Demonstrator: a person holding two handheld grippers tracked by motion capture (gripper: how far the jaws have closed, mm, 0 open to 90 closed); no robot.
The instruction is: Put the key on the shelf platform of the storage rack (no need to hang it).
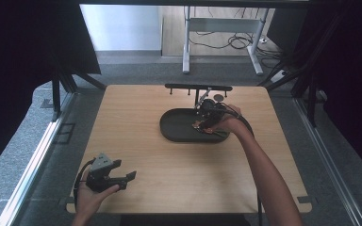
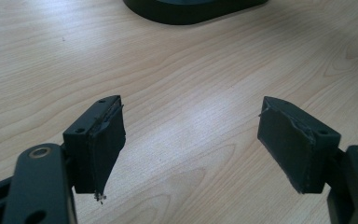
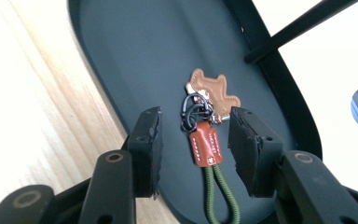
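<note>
leather-tabbed keychain (image 3: 206,140) with green cord, flat in dark oval tray (image 3: 135,56)

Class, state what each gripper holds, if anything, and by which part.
Nothing is held. The left gripper is open over bare wood. The right gripper is open astride the brown leather keychain with green cord in the black oval tray.

Keychain (image 3: 208,122) in tray (image 1: 179,133); tray mid-table (image 1: 141,188), rack (image 1: 198,87) behind.
</note>
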